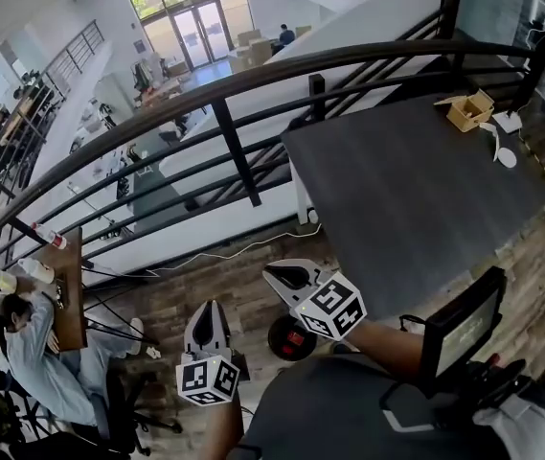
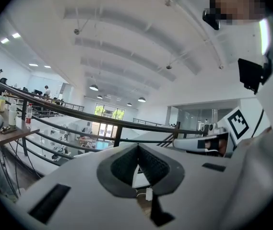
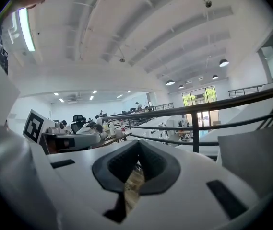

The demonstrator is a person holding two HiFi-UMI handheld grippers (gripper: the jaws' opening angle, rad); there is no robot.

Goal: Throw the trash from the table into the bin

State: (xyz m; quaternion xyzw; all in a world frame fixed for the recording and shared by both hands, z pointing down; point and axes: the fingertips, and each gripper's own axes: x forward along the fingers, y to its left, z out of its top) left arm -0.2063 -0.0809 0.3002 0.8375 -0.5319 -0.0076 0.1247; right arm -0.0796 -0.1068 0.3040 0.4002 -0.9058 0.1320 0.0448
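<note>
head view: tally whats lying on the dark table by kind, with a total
cardboard box: 1
white pieces: 2
total: 3, all at the far right corner of the table

dark grey table [image 1: 416,190], black railing [image 1: 236,151], tan cardboard box [image 1: 470,110], brown wood-grain floor [image 1: 224,286]
</note>
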